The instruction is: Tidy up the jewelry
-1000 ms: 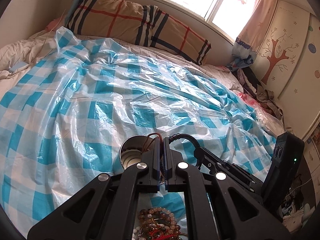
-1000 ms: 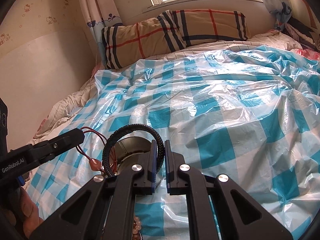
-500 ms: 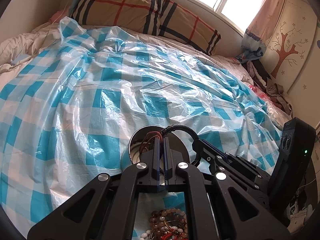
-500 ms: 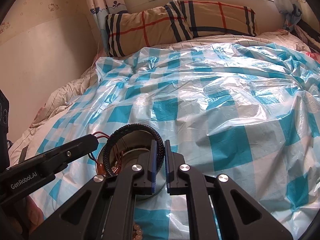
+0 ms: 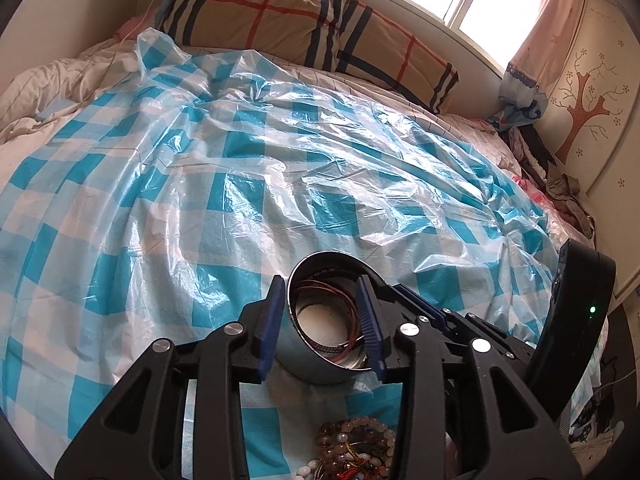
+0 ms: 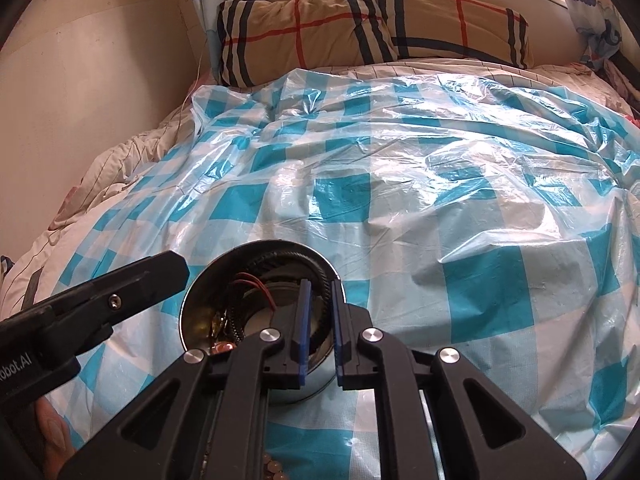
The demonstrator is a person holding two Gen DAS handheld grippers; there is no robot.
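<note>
A round steel tin [image 5: 320,364] stands on the blue-checked plastic sheet, also in the right wrist view [image 6: 200,300]. A red cord necklace [image 5: 344,300] lies inside it. My left gripper [image 5: 322,324] is open and empty, its jaws either side of the tin. My right gripper [image 6: 318,336] is slightly open over the tin's right rim; the black braided bangle [image 6: 326,280] lies inside the tin against the rim, between the jaws. Beaded bracelets [image 5: 354,448] lie on the sheet in front of the tin.
The sheet [image 6: 440,184] covers a bed. A plaid pillow [image 6: 372,28] lies at the head by the window. A wall runs along the left. Clothes [image 5: 560,188] are piled at the right by a wardrobe.
My left gripper opened and the red cord necklace dropped into the tin. My right gripper lowered the black bangle into the tin and its jaws parted slightly.
</note>
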